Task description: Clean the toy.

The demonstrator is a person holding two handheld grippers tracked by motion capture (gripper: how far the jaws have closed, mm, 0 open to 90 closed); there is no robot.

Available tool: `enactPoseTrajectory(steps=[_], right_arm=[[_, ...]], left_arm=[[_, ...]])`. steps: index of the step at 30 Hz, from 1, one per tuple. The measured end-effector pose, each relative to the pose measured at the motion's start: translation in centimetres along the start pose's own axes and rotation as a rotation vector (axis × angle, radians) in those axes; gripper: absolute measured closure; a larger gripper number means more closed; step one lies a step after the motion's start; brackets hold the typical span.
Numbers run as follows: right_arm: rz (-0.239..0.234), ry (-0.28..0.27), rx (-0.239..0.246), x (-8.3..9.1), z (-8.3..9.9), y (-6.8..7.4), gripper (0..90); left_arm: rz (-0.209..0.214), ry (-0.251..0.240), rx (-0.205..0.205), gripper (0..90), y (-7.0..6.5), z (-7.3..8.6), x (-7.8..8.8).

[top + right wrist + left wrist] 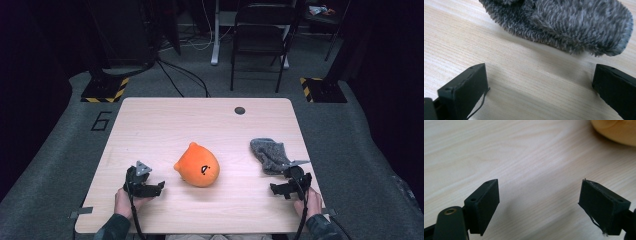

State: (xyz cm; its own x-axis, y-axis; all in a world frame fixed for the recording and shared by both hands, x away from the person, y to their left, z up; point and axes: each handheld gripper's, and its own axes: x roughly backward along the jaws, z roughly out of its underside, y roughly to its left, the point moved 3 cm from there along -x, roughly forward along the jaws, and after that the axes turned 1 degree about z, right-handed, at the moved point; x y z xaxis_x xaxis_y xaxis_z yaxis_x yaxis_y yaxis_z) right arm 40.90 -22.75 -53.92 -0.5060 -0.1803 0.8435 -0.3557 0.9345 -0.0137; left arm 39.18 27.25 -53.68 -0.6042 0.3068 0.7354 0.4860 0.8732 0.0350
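Observation:
An orange plush toy [197,165] with a small black face mark lies near the middle of the wooden table [200,120]. Its edge appears at the top right of the left gripper view [616,131]. To its left my left gripper [159,187] rests low over the table, open, with bare wood between its jaws [539,202]. A grey fuzzy sock [270,154] lies at the right. Just in front of the sock, my right gripper [276,189] is open and holds nothing; the sock [564,22] lies beyond its jaws [539,87], apart from them.
A dark round hole [240,110] sits near the table's far edge. Beyond the table stand a black folding chair [260,35], cables on the floor and two stand bases with yellow-black stripes [105,89].

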Motion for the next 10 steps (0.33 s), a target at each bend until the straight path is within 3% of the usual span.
enactPoseTrajectory(steps=[2, 3, 6, 10], right_arm=[[-0.005, 0.007, -0.024, 0.1, 0.1, 0.2, 0.0], [-0.004, 0.003, -0.018, 0.1, 0.1, 0.2, 0.0], [-0.003, 0.001, -0.016, 0.1, 0.1, 0.2, 0.0], [-0.003, -0.001, -0.015, 0.0, 0.1, 0.1, 0.0]], left_arm=[[0.004, 0.016, -0.008, 15.3, 0.4, 0.4, -0.4], [0.027, 0.013, 0.013, 14.2, 0.7, 0.5, -0.4], [0.007, -0.005, 0.036, 13.6, 1.1, 0.7, -0.5], [0.016, -0.026, 0.029, 11.3, 1.3, 0.9, -0.6]])
